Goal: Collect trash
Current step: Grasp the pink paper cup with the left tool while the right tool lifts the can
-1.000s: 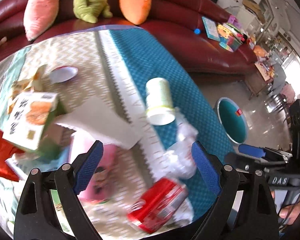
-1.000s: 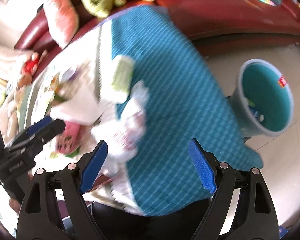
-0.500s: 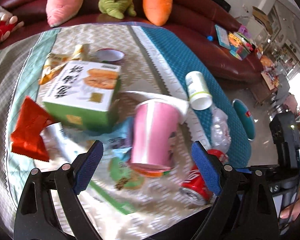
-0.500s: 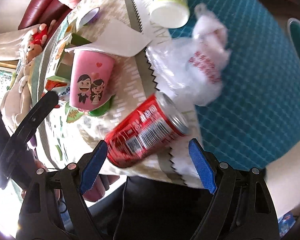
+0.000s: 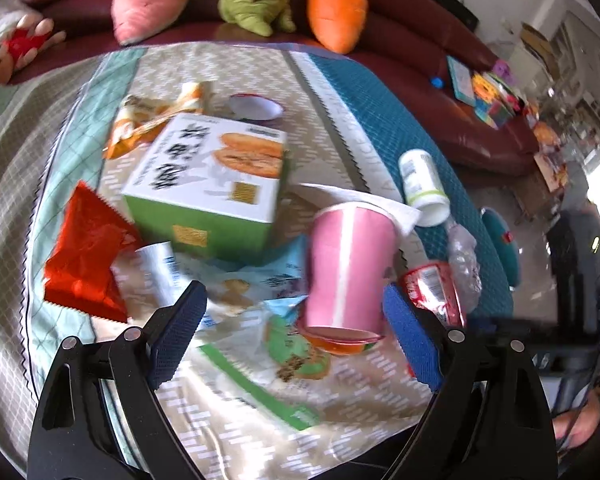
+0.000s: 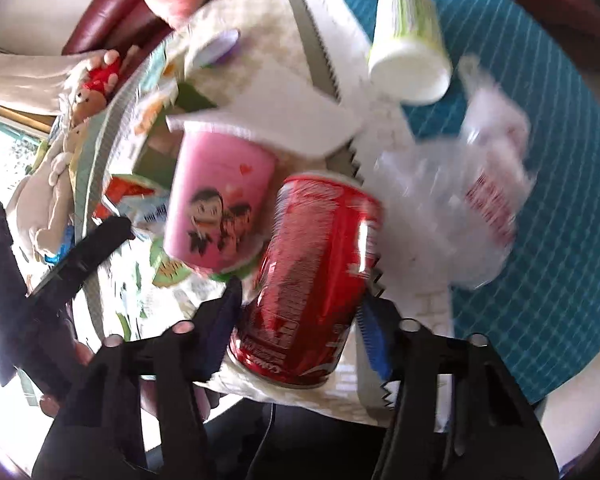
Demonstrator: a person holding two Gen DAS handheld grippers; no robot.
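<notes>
- Right tool [image 6: 300, 320]: it points steeply down at the near edge of the surface [image 6: 540, 240]. Its jaws have just been closing, and both blue pads now sit against the sides of the red soda can [image 6: 316, 272], near the can's lower end.
- Left tool [image 5: 296, 344]: it also points down at the surface, with jaws spread wide and nothing gripped. The pink paper cup [image 5: 346, 268] lies on its side between the pads, nearer the right pad; whether that pad touches it cannot be told.
- Count, cups: two. One is pink, and one is a green-striped white cup [image 6: 410, 44] lying on the teal part of the cloth.
- Count, cans: one, red.
- Count, boxes: one green-and-white biscuit box [image 5: 212, 184], beyond the left tool.
- Count, wrappers: one red foil wrapper [image 5: 86, 256], one orange wrapper [image 5: 152, 120], and flat printed packets under the pink cup.
- One crumpled clear plastic bag [image 6: 472, 184] lies just beside the can.
- One teal bin [image 5: 500, 240] stands on the floor beyond the surface.
- Three plush toys sit on the maroon sofa [image 5: 420, 32].
</notes>
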